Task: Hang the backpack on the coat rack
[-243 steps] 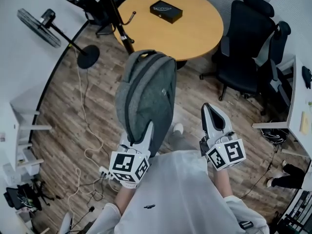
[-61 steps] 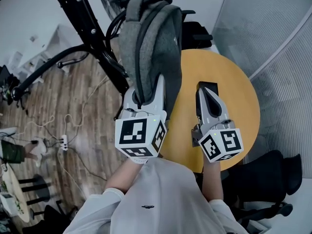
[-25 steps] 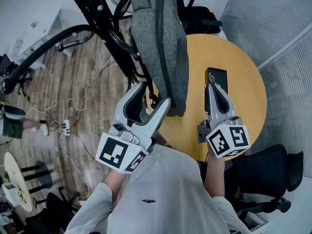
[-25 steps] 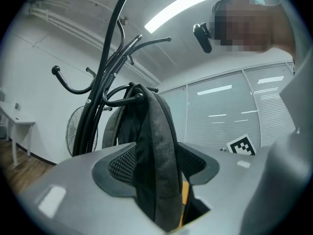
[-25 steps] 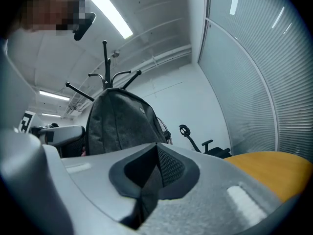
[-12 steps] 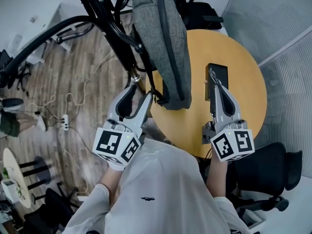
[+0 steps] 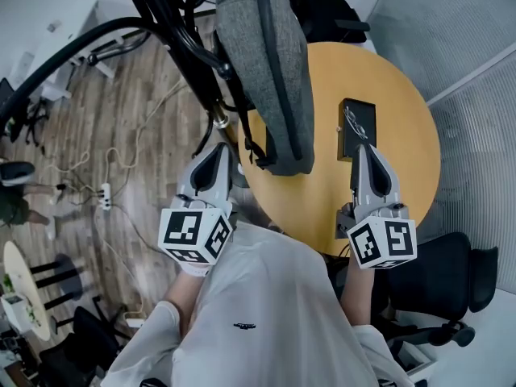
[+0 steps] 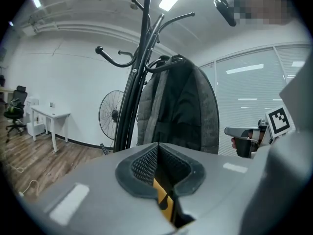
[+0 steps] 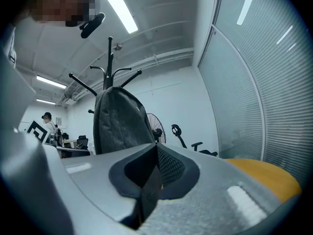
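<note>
The grey fabric backpack [image 7: 270,71] is hanging upright from a curved hook of the black metal coat rack [image 7: 165,22]. Its top is caught on the hook and its body is dropping alongside the rack's pole. From above, its lower end is showing over the near left edge of the round yellow wooden table [image 7: 403,160], with a dark strap dangling beside it. Neither claw is touching the bag. The left gripper [image 7: 216,147] is hovering just below and to the left of the bag's bottom, over the wood-plank floor [image 7: 121,143] beside the table's rim. Its jaws have just been closing and are now pressing together with nothing between them. The right gripper [image 7: 364,147] is hanging over the tabletop to the right of the bag, well clear of it, with its jaws likewise pressed together on nothing. A flat black rectangular box [image 7: 355,123] is lying on the table just beyond its tip. Behind the rack a standing pedestal fan [image 8: 111,114] is showing against the white wall. A black office chair [image 7: 443,280] is sitting at the table's near right side, and white cables are trailing across the floor on the left.
</note>
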### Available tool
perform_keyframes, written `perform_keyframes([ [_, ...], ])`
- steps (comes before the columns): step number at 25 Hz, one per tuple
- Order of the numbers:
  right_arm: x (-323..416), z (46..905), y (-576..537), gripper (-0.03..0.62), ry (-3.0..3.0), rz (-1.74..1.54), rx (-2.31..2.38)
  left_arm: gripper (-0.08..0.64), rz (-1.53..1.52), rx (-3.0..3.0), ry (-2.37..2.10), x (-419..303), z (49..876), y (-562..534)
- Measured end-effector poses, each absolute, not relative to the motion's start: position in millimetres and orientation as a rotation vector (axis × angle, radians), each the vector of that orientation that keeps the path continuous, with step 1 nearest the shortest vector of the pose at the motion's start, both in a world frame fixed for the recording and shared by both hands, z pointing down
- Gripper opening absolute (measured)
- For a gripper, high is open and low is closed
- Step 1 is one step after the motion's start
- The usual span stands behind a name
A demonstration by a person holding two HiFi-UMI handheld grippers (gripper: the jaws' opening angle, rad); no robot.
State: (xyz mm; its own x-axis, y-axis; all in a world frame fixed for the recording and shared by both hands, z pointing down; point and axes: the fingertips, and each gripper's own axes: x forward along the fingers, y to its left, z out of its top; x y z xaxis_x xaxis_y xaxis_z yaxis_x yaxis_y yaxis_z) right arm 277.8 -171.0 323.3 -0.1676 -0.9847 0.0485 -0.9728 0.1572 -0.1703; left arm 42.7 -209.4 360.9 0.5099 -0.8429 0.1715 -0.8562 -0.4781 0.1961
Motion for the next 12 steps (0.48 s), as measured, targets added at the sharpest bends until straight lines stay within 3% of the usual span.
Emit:
perform_keyframes([
  [12, 280, 333, -160, 0.002, 2.346, -0.167, -1.974, 0.015, 0.075, 2.524, -1.428, 55, 363, -204],
])
